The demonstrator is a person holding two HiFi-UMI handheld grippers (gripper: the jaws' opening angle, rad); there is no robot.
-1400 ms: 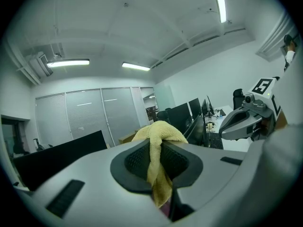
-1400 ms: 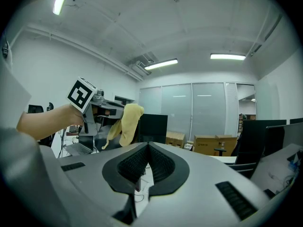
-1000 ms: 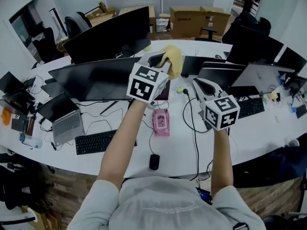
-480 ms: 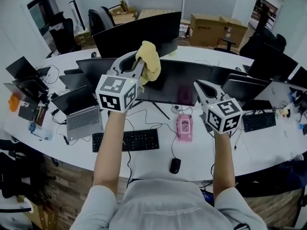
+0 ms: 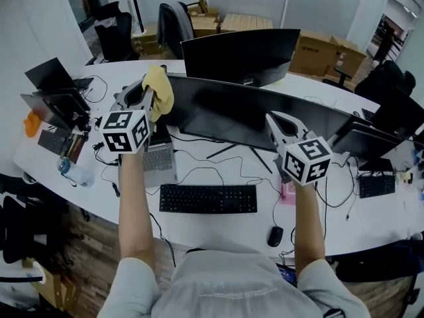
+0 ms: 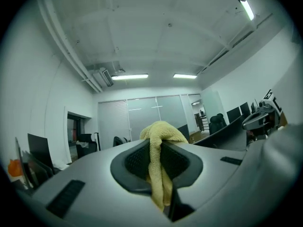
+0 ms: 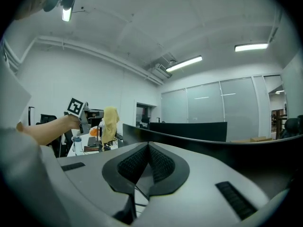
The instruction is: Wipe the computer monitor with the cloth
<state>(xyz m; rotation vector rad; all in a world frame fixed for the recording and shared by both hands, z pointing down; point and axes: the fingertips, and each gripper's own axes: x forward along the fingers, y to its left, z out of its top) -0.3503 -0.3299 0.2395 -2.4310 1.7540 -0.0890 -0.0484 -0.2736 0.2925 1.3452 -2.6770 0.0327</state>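
In the head view, the left gripper [image 5: 143, 93] sits at the upper left, pinching a yellow cloth [image 5: 159, 91] just beside the left end of the wide dark monitor [image 5: 265, 114]; whether cloth and screen touch cannot be told. The right gripper [image 5: 273, 119] is at centre right, in front of the screen, above the keyboard [image 5: 207, 198]. In the left gripper view, the jaws are clamped on the cloth [image 6: 162, 129], which bunches above them at frame centre. In the right gripper view, the jaws are pressed together with nothing between them; the cloth [image 7: 110, 122] hangs at middle left, the monitor's [image 7: 246, 155] edge sweeping right.
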